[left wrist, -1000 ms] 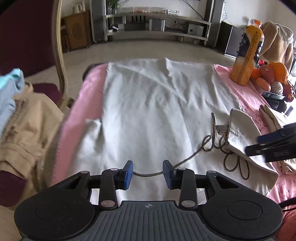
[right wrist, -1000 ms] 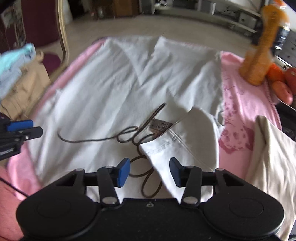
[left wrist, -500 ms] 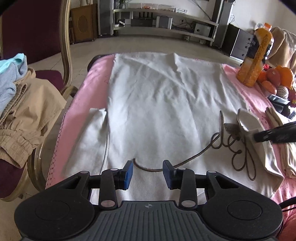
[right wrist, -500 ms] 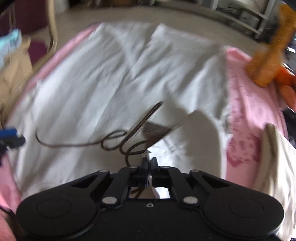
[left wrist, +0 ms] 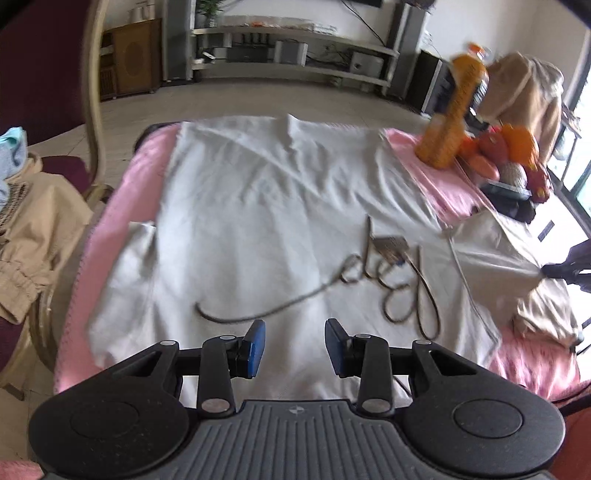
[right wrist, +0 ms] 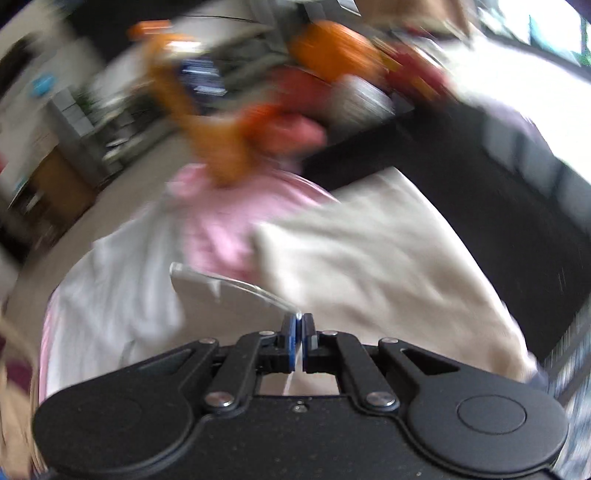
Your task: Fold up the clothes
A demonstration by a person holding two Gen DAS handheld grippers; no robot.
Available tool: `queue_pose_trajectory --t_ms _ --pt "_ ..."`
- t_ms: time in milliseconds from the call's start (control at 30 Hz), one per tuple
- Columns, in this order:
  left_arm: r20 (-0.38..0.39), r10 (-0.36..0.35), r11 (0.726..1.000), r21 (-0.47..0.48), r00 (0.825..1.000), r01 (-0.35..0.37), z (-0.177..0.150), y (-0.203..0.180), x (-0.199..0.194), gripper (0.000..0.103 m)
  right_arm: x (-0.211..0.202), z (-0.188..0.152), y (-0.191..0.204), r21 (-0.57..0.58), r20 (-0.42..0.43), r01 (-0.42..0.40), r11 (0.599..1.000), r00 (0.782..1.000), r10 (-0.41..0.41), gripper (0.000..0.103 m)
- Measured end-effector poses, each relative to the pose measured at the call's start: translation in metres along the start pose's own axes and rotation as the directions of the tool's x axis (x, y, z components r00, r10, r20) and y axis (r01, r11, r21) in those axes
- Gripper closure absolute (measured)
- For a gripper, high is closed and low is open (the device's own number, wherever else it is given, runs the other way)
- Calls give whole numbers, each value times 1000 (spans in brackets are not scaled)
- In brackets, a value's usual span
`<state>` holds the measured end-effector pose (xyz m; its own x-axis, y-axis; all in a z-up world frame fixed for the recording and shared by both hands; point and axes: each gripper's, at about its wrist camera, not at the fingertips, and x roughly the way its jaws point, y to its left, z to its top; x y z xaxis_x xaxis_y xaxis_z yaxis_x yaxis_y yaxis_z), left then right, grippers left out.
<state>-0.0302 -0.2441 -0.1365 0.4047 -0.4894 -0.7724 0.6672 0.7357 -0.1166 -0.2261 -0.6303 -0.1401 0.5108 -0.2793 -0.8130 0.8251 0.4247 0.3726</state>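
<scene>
Right gripper (right wrist: 298, 341) pinching white garment (left wrist: 266, 221) corner, stretching it rightward; left gripper (left wrist: 294, 347) hovering agape over near hem.

Ahead of you the middle of the white garment (left wrist: 266, 221) lies bare. The dark drawstring (left wrist: 388, 288) loops across your right — the orange bottle (left wrist: 454, 114) and fruit (left wrist: 509, 151) crowd the far right corner.

A pale tiled floor (left wrist: 155, 110) is seen ahead of the hand-held gripper. A long low shelf unit (left wrist: 295, 35) is set against the white far wall (left wrist: 461, 22). A wooden cabinet (left wrist: 136, 55) stands far left, and daylight is admitted through a window (left wrist: 580, 155) at right.
</scene>
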Motion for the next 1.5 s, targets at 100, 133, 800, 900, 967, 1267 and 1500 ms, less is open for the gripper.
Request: queue_pose_trajectory --t_ms 100,133,800,900,967,1267,1500 --pt "-24 6 1000 9 1000 -6 -5 -7 9 68 13 -4 -21 78 -73 39 996 997 -33 96" --pt "-32 8 1000 11 999 -7 -6 -9 11 68 8 -4 -21 72 -54 28 997 998 -25 91" --pt "-152 94 977 -176 984 -121 -17 63 40 95 46 -56 93 -207 -358 -274 939 915 188 80" --pt "-181 87 976 -180 980 -120 -23 67 45 95 50 -57 87 -241 -350 -194 951 931 102 80" --pt "-199 82 976 -183 976 -120 -26 69 49 93 51 -56 78 -233 -346 -150 961 936 62 88" --pt "-180 126 937 -300 975 -177 -29 116 -10 85 10 -40 39 -125 -235 -169 978 962 136 85" --pt "-49 158 847 -507 986 -161 5 187 -25 76 -30 -19 65 -18 -47 -517 856 855 516 76"
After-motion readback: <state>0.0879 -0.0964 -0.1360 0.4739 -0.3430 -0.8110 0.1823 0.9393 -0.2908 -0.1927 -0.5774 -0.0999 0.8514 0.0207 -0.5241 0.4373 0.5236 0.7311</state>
